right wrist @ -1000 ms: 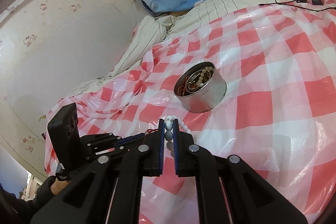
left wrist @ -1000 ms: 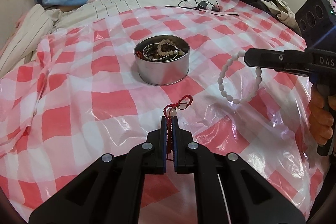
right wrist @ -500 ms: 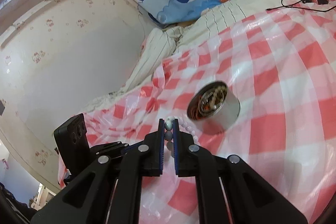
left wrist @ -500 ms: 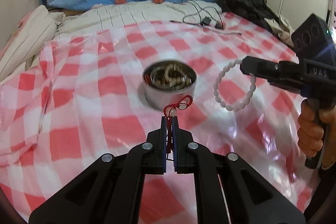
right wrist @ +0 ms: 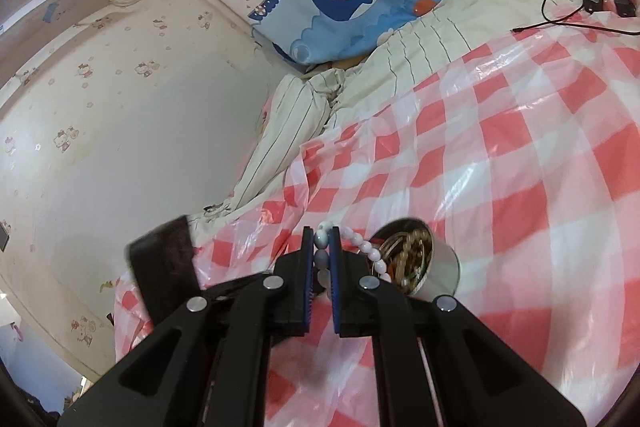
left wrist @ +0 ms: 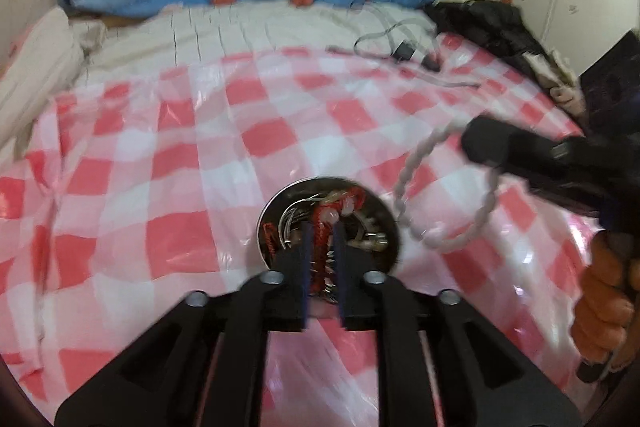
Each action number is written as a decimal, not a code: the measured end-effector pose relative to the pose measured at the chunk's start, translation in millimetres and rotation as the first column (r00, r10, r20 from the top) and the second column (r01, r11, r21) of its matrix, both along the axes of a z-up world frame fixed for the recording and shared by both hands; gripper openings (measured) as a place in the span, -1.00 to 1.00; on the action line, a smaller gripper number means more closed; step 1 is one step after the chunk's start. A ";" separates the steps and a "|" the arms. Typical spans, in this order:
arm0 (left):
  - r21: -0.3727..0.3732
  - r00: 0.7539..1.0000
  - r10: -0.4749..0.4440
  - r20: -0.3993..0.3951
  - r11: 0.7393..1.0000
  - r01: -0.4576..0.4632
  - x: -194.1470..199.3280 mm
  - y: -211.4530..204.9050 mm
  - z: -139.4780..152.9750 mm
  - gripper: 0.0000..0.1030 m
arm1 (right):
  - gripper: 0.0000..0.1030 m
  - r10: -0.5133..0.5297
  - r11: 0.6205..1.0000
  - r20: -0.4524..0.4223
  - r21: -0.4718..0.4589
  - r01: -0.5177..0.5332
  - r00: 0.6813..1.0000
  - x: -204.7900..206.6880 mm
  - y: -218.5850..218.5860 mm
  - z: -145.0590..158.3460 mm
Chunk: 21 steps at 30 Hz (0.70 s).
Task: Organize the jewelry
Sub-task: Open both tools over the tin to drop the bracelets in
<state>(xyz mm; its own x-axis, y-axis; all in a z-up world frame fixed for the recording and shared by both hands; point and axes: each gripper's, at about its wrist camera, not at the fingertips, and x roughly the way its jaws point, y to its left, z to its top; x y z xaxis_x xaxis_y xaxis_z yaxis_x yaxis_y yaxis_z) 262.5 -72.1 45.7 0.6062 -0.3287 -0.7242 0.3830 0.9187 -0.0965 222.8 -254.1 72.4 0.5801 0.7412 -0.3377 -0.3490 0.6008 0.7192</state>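
Tin (left wrist: 394,227) rim under left gripper (left wrist: 322,227), jaws opening; cloth (left wrist: 180,155) beyond clear.

Both grippers are the same build: matte black plastic, 2 flat fingers (left wrist: 302,267) with blue ribbed pads on the inner faces, and 4 round silver screws along the linkage arms. The right gripper (left wrist: 492,143) shows up at 3 o'clock in the left view, boxy black camera block on top. The hand (left wrist: 604,311) on its grip wears an orange glove.
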 end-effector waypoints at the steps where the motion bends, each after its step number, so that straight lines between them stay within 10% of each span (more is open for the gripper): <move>1: 0.011 1.000 0.019 -0.014 1.000 -0.018 6.4 2.3 -6.0 -0.53 | -0.84 0.002 1.000 -0.003 -0.001 -0.002 1.000 4.5 2.7 -0.6; 5: 0.002 0.999 0.044 0.005 0.999 -0.044 4.4 18.4 -3.9 -0.01 | -0.84 0.019 1.000 -0.017 -0.006 -0.019 1.000 18.5 16.5 -5.5; 9: -0.004 0.996 0.081 0.048 0.997 -0.081 -10.3 44.7 13.0 0.08 | -0.84 0.042 0.998 -0.044 0.051 -0.039 0.998 28.2 24.1 -12.8; 14: 0.007 0.991 0.120 0.058 0.993 -0.121 -38.4 69.3 20.5 0.40 | -0.58 -0.105 0.964 -0.155 -0.257 0.063 0.982 42.1 31.6 -34.7; 21: 0.013 0.984 0.179 -0.025 0.984 -0.179 -96.3 76.5 -9.3 0.78 | -0.14 -0.155 0.915 -0.101 -0.390 0.104 0.983 -40.9 15.7 -34.0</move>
<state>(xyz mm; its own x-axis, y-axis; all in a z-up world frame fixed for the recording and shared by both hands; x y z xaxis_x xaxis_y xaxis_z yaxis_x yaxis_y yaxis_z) 166.2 4.4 36.4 0.6356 -0.2088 -0.7433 0.2098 0.9732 -0.0940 181.9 -238.5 38.4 0.5958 0.4622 -0.6568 -0.1708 0.8720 0.4586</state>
